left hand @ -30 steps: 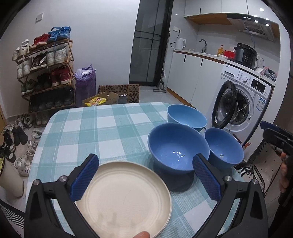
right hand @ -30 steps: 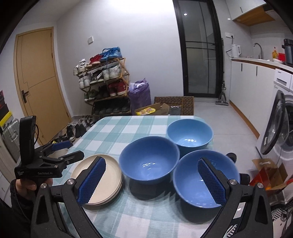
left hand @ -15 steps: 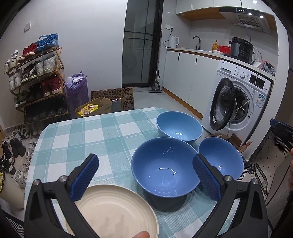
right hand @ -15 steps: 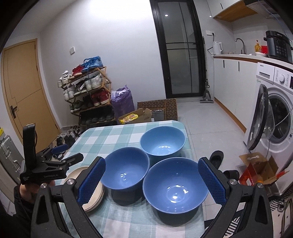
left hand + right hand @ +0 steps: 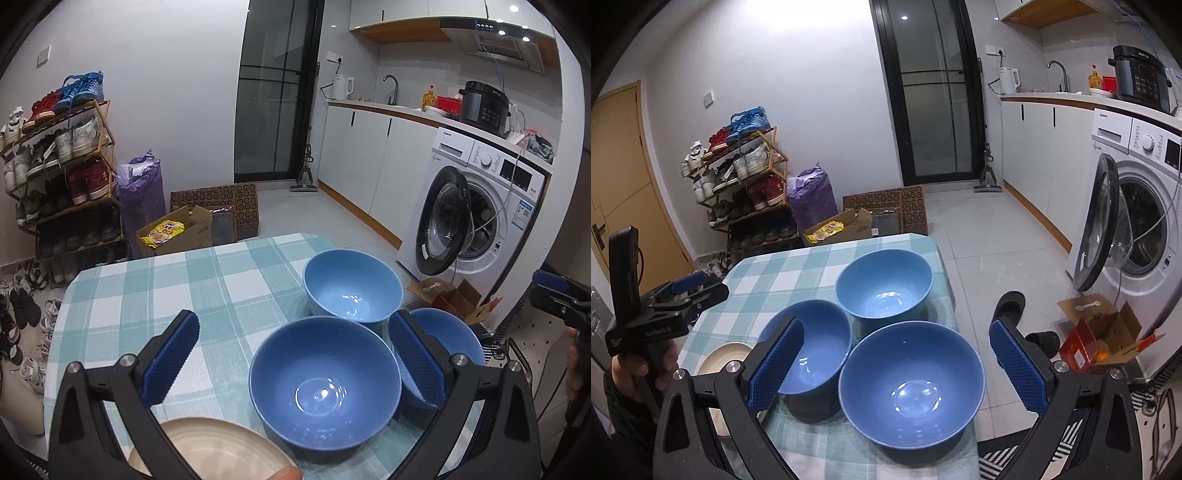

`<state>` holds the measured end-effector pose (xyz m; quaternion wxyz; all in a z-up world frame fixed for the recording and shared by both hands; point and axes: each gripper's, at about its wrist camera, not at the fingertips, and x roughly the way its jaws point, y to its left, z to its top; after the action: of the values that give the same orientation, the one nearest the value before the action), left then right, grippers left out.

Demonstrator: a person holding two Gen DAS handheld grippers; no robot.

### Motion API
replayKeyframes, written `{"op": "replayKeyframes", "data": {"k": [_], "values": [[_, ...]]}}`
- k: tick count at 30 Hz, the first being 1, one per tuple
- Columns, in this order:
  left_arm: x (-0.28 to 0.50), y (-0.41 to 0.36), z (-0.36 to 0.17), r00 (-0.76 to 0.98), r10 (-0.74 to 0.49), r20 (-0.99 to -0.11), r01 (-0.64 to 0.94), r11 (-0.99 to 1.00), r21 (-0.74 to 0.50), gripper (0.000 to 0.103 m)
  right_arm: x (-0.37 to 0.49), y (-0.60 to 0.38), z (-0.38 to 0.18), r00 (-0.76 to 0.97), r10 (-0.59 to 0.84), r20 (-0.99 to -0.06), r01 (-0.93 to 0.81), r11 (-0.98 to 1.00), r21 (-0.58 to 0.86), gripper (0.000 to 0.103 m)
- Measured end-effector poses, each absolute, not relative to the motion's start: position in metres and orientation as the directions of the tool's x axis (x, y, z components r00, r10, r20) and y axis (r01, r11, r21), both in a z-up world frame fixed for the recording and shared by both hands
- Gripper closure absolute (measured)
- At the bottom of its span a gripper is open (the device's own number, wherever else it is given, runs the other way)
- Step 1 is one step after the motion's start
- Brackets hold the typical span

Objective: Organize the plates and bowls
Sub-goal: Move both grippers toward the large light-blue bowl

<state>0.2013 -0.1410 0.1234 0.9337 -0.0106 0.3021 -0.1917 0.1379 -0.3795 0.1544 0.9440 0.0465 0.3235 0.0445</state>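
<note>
Three round blue bowls (image 5: 910, 384) (image 5: 884, 284) (image 5: 809, 347) sit clustered at the right end of my teal checked tablecloth table (image 5: 147, 295), cream plates (image 5: 210, 450) stacked just left of them. Over the last second I've pulled both rigs back and up. My left gripper (image 5: 295, 362) and right gripper (image 5: 895, 363) hang spread wide, empty, so nothing is stacked yet.
</note>
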Motion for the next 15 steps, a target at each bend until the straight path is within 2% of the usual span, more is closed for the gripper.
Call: {"op": "replayKeyframes", "data": {"k": [15], "values": [[0.247, -0.172, 0.123, 0.702, -0.384, -0.600, 0.401, 0.909, -0.113, 0.000, 0.185, -0.404, 0.153, 0.755, 0.045, -0.654, 0.031, 0.994, 0.104, 0.001]]}}
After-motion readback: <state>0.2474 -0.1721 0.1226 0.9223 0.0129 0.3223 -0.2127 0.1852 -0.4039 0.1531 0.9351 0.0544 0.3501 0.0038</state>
